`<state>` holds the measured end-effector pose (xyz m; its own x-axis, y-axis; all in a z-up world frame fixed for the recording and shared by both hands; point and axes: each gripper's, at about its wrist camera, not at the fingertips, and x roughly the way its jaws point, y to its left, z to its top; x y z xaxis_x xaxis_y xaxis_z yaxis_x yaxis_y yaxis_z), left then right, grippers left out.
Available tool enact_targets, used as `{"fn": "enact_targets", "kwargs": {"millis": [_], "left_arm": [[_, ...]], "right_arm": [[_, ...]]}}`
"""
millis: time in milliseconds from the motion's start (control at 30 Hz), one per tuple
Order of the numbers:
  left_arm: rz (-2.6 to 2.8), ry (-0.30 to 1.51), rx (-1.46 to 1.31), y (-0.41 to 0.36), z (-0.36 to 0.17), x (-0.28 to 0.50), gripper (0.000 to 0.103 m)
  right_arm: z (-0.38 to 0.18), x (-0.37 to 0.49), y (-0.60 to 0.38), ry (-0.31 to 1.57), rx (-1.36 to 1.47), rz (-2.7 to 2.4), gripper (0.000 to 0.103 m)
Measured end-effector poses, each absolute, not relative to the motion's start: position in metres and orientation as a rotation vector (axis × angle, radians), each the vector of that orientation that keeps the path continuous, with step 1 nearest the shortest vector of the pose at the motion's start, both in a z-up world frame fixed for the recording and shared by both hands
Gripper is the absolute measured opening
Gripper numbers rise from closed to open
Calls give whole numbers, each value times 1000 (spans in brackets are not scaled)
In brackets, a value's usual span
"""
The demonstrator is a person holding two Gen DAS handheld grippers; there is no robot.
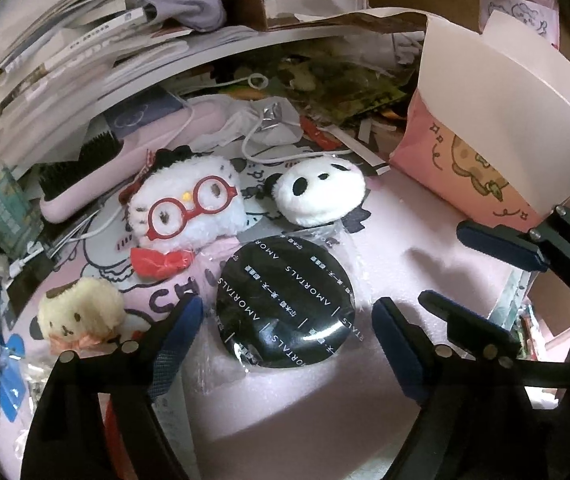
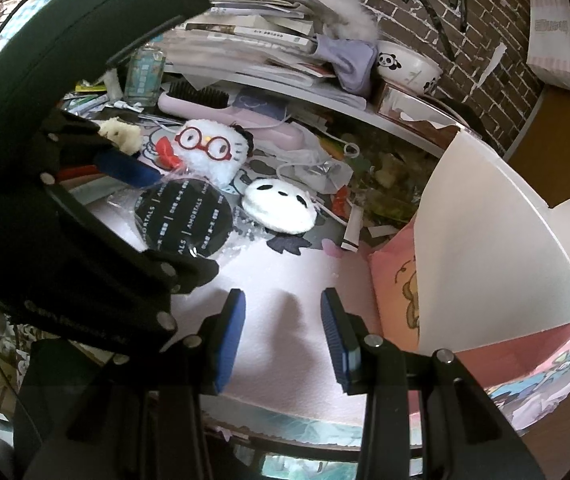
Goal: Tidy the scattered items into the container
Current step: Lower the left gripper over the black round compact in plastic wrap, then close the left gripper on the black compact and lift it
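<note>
- left gripper [image 1: 287, 332] spread wide, nothing between the blue pads, hovering low over the black round puff [image 1: 285, 300] in its clear wrapper; the puff lies flat on the pink mat [image 1: 425, 280] between the two fingers, contact not clear
- right gripper [image 2: 283, 338] also released, jaws apart, empty, over a bare patch of pink mat, just beside the pink box [image 2: 397, 280]
- pink box is the container, at the mat's right side, white flap [image 1: 497, 120] standing up, inside not visible
- white plush with red glasses [image 1: 187, 208] just behind the puff, touching or nearly
- panda face plush [image 1: 319, 192] right of it, near the puff's wrapper
- small yellow dog plush [image 1: 81, 316] at left, beside the left finger
- pink hairbrush [image 1: 81, 184] further back with a white cable [image 1: 269, 148]
- shelf [image 1: 245, 44] behind with stacked books and a panda bowl [image 2: 409, 66]
</note>
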<state>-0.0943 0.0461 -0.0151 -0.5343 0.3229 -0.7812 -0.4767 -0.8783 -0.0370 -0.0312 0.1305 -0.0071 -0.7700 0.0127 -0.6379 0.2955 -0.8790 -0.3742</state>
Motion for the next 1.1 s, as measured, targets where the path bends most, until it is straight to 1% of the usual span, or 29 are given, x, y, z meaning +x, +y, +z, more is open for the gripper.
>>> {"fn": "enact_targets", "kwargs": {"millis": [167,233,267,300,500,633,800,900,1100], "left_arm": [[2396,248,-1162,48,-15,-91,75],[2395,236,-1151,50,-14,-89,70],[2399,229,-1147,50,-13,-88,65],[2403,214,-1148,50,-12,-88,63],[2404,218,-1156,53,-10,-87,62],[2410,211,-1144,56,-9,-84,58],[2418,205,-1132,56,-8,-84,57],[2423,186,-1116,64,-5,-86,54],[2437,177,-1080,41,11,-86,53]], "right_arm": [[-7,-31,131,692,988,-2730,35],[-8,-31,130,691,986,-2731,35],[-8,-31,130,690,985,-2731,35],[-8,-31,130,690,985,-2731,35],[-7,-31,131,682,982,-2732,35],[-6,-31,132,669,981,-2741,35],[-3,-34,138,647,980,-2758,35],[-3,-34,139,642,976,-2760,35],[-5,-36,140,625,979,-2764,36]]}}
